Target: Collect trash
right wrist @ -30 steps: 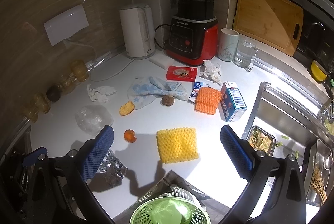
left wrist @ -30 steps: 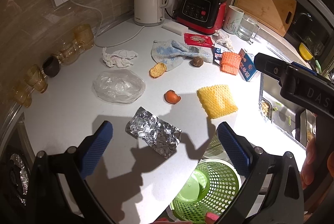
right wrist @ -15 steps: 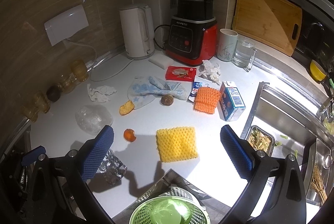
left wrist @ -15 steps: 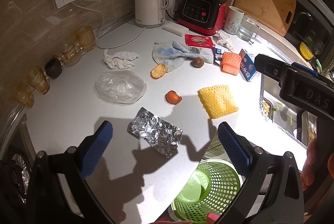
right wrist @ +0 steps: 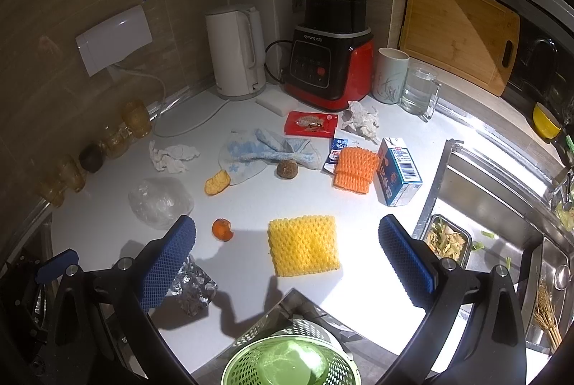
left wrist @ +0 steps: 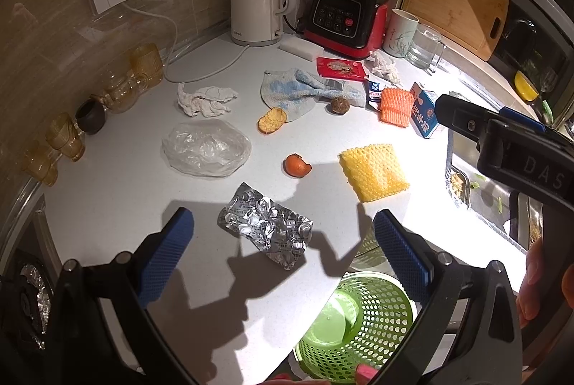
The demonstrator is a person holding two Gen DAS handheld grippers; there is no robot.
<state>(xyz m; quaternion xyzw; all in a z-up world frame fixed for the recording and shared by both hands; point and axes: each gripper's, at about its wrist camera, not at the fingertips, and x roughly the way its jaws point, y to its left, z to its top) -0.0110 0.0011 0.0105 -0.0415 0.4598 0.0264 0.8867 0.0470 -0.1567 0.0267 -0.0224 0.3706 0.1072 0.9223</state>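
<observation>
Left claw (left wrist: 283,234) gapes wide, empty, above a crumpled silver foil blister sheet (left wrist: 265,227) lying flat on the white counter (left wrist: 107,205) near its front edge. Right claw (right wrist: 287,241) likewise spread and empty, poised over a yellow foam fruit net (right wrist: 304,245). Green perforated plastic bin (left wrist: 355,320) sits below the counter edge — likely the drop point. Foil sheet looks light, thin, springy; sharp creases — best pinched across a raised, buckled edge. Foam net looks soft, compressible; any edge should serve.
</observation>
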